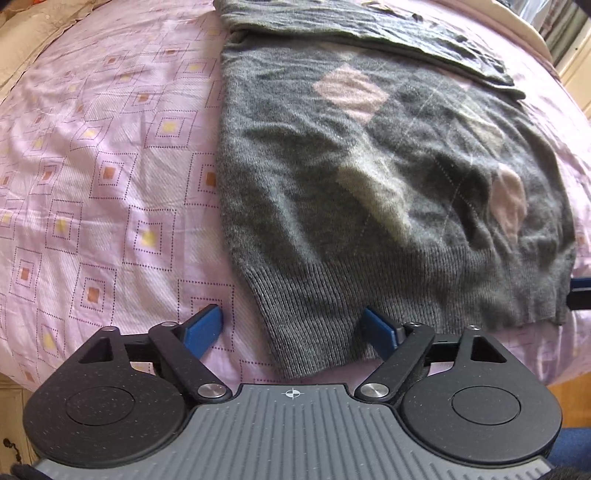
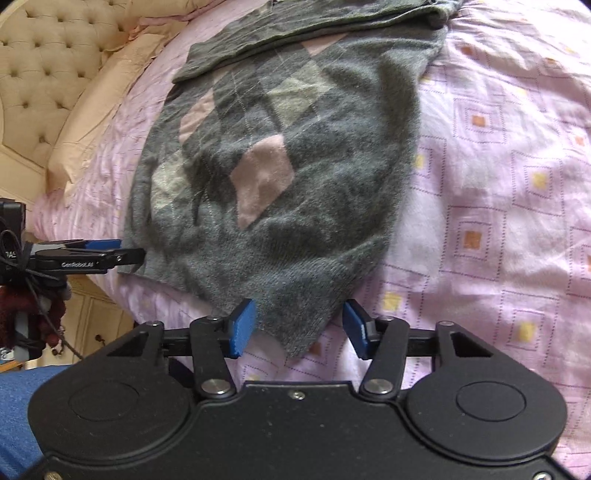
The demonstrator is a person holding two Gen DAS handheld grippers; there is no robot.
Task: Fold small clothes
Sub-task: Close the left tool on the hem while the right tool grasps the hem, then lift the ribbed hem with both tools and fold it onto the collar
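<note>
My left gripper point(image 1: 291, 332) fills the bottom of its view, jaws spread wide, straddling the near left corner of the sweater's ribbed hem point(image 1: 369, 306); nothing is gripped, and one blue pad point(image 1: 205, 328) sits over bare sheet while the other sits over the rib. My right gripper point(image 2: 299, 328) is likewise wide apart at the bottom of its view, with the other hem corner point(image 2: 299, 332) pointing down between the pads, not pinched. The sweater point(image 1: 369, 184) is a grey knit with pink and pale diamonds, lying flat on the pink patterned sheet point(image 1: 92, 166), running from lower centre to the top of both frames, where a sleeve point(image 1: 369, 26) is already folded across it. In the right view my left gripper shows at middle left, edge on beside the hem; its own view settles the jaws. A tufted headboard point(image 2: 48, 74) sits upper left there. I judge the knit soft, limp and fairly light, a little fuzzy so the pads should bite well, but stretchy; it will sag and drag on the sheet if lifted by one point. The rib is the thickest, firmest part, so I would take both corners there, pinching both layers, and lift evenly to carry the hem up toward the sleeve.
</note>
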